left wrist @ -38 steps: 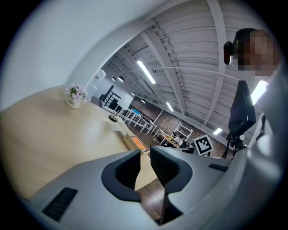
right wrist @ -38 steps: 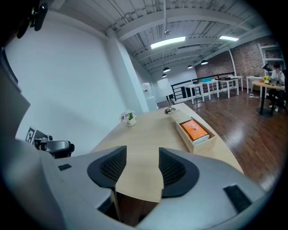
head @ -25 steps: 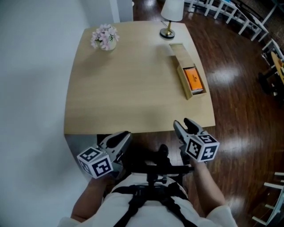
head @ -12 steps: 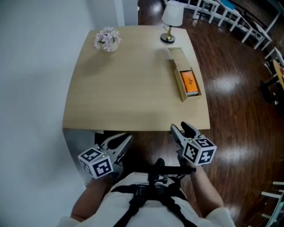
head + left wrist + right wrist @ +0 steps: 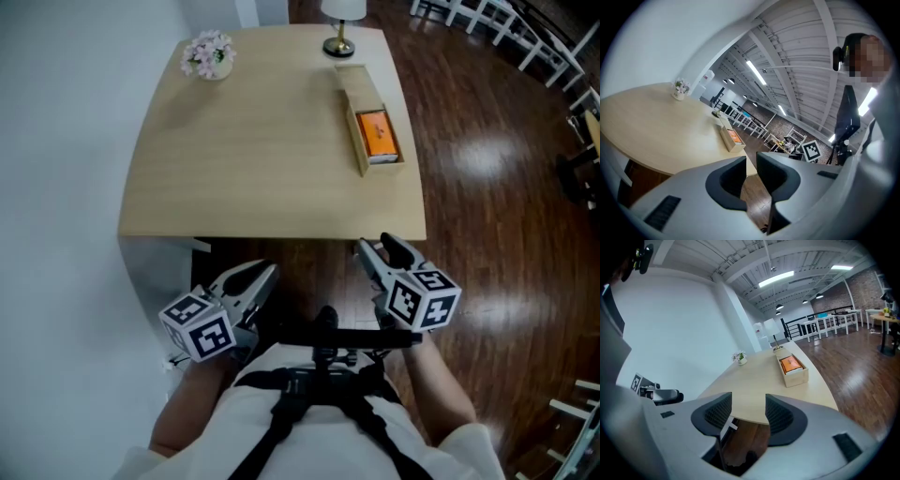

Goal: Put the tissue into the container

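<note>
A long open wooden container (image 5: 359, 141) lies near the right edge of the light wood table (image 5: 253, 150). An orange tissue pack (image 5: 377, 134) rests inside its near end. Both grippers hang off the table, below its near edge and close to the person's body. My left gripper (image 5: 265, 274) has its jaws a narrow gap apart with nothing between them. My right gripper (image 5: 375, 244) stands open wider and empty. The left gripper view shows the container (image 5: 727, 139) far ahead beyond the left gripper (image 5: 751, 161). In the right gripper view the tissue pack (image 5: 790, 363) sits in the container (image 5: 794, 376), past the right gripper (image 5: 748, 399).
A small pot of pink flowers (image 5: 208, 54) stands at the table's far left corner. A lamp (image 5: 339, 28) stands at the far edge, just behind the container. Dark wooden floor (image 5: 487, 187) lies to the right, a white wall (image 5: 56, 141) to the left.
In the head view the table has slid up and farther away. Both grippers stay low in front of the body, with their jaws unchanged.
</note>
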### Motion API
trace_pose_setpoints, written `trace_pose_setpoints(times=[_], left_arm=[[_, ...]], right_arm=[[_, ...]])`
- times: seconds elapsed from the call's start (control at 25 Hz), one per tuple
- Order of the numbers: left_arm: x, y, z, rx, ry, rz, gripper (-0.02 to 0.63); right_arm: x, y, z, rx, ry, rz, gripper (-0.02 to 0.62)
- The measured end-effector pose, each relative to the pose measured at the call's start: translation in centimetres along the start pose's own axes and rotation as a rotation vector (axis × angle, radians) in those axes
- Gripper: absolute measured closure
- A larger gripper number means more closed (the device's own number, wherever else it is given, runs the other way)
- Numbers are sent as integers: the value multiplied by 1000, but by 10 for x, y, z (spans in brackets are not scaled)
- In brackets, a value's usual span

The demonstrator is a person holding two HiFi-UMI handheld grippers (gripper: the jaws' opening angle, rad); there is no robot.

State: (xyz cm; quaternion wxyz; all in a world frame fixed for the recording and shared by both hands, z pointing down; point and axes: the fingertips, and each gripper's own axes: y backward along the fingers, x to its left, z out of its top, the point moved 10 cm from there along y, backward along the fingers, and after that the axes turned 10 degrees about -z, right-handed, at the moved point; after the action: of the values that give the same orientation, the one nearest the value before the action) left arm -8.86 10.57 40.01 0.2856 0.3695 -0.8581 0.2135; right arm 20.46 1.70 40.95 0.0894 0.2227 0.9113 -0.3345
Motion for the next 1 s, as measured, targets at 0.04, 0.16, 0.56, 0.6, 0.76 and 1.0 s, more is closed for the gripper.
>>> trace_pose_setpoints(times=[0.04,0.16,0.56,0.6,0.76,1.0], left_arm=[[-6,-4,-4,-1,0,2,538],[-20,-16,-15,-2,-6,14,538],[-51,-36,-35,-6,-15,56,538],[-54,-35,-35,-4,-14,57,538],[-55,-26,-29,-8,-14,53,538],[-47,-7,-16,6,-12,53,538]], right_arm=[[-5,3,-2,1,2,8,380],[-21,11,-7,4,3,30,380],[-55,31,-19,-18,22,106,380],[-54,34,-19,-18,27,113,380],[-42,40,-20,-21,43,132,380],[-19,39,-18,-34,39,138,380]])
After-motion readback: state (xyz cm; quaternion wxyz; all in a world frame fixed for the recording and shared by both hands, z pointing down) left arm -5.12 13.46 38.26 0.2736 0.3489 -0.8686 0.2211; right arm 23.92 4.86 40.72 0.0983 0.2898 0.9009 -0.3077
